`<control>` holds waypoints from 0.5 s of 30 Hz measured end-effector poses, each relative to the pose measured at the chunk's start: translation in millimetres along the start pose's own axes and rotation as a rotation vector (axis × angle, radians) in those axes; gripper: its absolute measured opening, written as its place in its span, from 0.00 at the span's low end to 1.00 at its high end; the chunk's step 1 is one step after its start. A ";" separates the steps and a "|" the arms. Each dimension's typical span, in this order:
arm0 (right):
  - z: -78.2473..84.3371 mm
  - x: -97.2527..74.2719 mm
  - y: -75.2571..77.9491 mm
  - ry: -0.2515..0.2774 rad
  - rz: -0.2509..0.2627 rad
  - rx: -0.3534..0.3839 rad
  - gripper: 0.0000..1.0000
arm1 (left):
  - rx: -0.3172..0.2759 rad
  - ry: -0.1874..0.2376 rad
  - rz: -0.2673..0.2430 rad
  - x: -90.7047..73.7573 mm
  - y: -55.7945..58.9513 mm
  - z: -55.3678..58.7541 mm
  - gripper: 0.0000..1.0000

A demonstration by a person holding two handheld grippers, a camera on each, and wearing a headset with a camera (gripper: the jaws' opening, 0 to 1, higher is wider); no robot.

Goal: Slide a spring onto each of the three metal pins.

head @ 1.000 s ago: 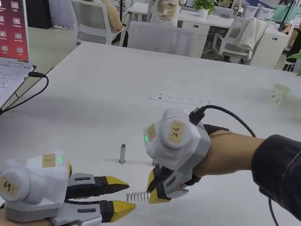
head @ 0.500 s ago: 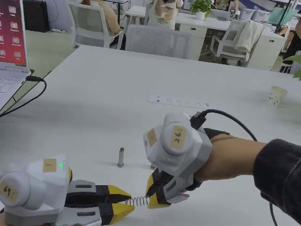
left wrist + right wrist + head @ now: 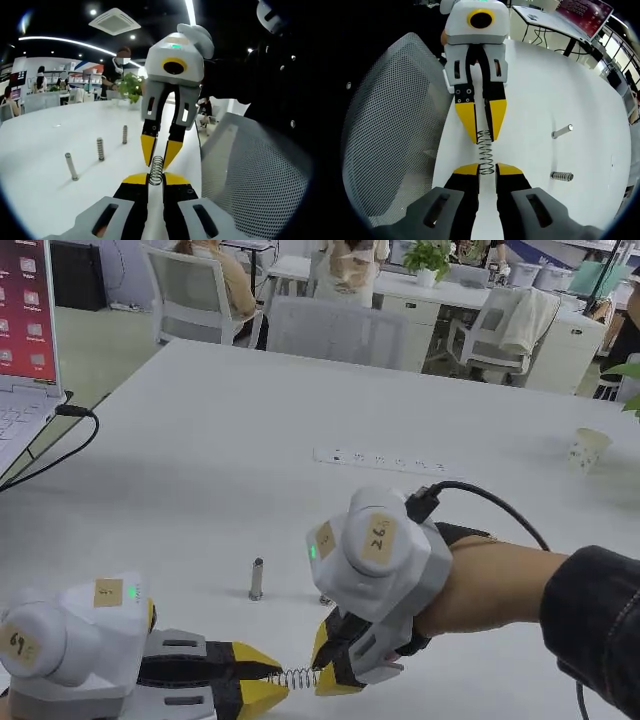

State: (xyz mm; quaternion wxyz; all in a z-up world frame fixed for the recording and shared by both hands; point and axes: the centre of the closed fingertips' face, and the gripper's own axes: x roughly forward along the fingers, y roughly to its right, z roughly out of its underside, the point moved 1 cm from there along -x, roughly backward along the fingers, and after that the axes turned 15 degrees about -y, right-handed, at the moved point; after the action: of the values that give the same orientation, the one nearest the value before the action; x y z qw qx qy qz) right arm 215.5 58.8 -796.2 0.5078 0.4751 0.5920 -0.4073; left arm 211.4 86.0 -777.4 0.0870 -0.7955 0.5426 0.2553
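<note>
A small coil spring [image 3: 298,677] is stretched level between the two grippers near the table's front edge. My left gripper [image 3: 272,680] is shut on its left end, and my right gripper [image 3: 325,675] is shut on its right end. The left gripper view shows the spring [image 3: 156,169] running from my own jaw tips up to the right gripper [image 3: 160,152]. A bare metal pin [image 3: 257,578] stands just behind the spring. Two further pins stand beyond it: one [image 3: 100,148] wears a spring, the farthest [image 3: 124,134] is too small to judge. The right gripper view shows the bare pin [image 3: 562,131] and the sprung pin [image 3: 561,175].
A laptop [image 3: 20,340] with a black cable [image 3: 60,440] sits at the left edge of the white table [image 3: 200,440]. A white power strip [image 3: 385,460] lies mid-table and a paper cup [image 3: 587,450] at the far right. Office chairs [image 3: 340,330] line the far edge.
My left gripper's jaws were spread beside the spring's free end one second ago; they have closed onto it. The right gripper has kept its hold and barely moved.
</note>
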 end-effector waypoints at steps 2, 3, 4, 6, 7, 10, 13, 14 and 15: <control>0.1 1.9 -0.7 0.001 -0.007 0.004 0.10 | -0.002 0.003 0.003 -0.4 0.6 -0.3 0.02; 0.2 3.1 -0.7 0.002 -0.009 0.006 0.10 | -0.001 0.003 0.004 -0.5 1.1 -0.9 0.02; 0.7 4.4 -0.7 0.000 -0.010 0.008 0.11 | 0.000 0.003 0.004 -0.6 1.5 -1.4 0.02; 1.9 6.4 -1.8 -0.002 -0.016 0.009 0.10 | 0.001 0.009 0.004 -1.5 2.5 -3.9 0.02; 2.3 7.1 -1.9 -0.003 -0.016 0.009 0.10 | 0.002 0.011 0.005 -1.8 2.8 -4.7 0.02; 3.7 8.8 -1.7 -0.003 -0.017 0.008 0.09 | 0.004 0.014 0.004 -2.1 2.6 -6.3 0.02; 3.4 7.7 -0.8 0.005 -0.011 0.004 0.09 | -0.001 0.022 0.001 -2.8 1.0 -7.2 0.02; 3.4 7.1 -0.5 0.006 -0.008 0.002 0.09 | -0.001 0.022 0.002 -2.8 0.9 -7.1 0.02; 3.4 6.4 -0.3 0.007 -0.007 0.001 0.09 | -0.002 0.023 0.002 -2.7 1.1 -7.2 0.02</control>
State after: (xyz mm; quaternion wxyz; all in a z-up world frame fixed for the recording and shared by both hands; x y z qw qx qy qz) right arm 215.7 56.4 -803.0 0.5041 0.4748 0.5950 -0.4079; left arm 211.9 84.8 -769.7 0.0797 -0.7979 0.5442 0.2466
